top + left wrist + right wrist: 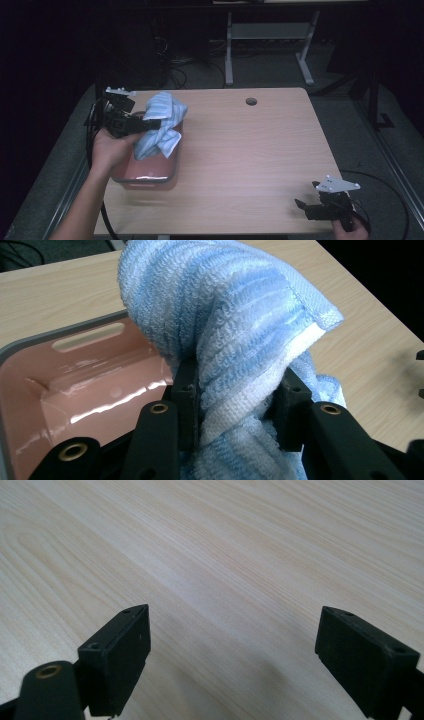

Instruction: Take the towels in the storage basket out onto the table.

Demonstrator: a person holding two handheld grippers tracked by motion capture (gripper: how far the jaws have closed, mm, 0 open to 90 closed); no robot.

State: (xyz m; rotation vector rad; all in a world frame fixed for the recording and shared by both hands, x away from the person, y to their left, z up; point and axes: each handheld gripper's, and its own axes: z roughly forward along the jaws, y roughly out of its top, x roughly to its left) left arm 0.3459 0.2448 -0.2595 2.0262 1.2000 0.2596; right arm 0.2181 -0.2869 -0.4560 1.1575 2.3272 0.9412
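A blue-and-white striped towel (pixel 161 125) hangs bunched over a pink tub with a grey rim (pixel 145 177) at the table's left side. My left gripper (pixel 150 123) is shut on the towel and holds it above the tub. In the left gripper view the towel (pixel 235 325) is squeezed between the two black jaws, with the tub's pink inside (pixel 85 385) below and to the left. My right gripper (pixel 305 206) rests near the table's front right corner, open, with bare wood (pixel 235 580) between its jaws.
The wooden table (pixel 250 150) has a round cable hole (pixel 251 101) near its far edge. Cables trail from both grippers. Beyond the table stand a white desk frame (pixel 265 35) and dark floor with cables.
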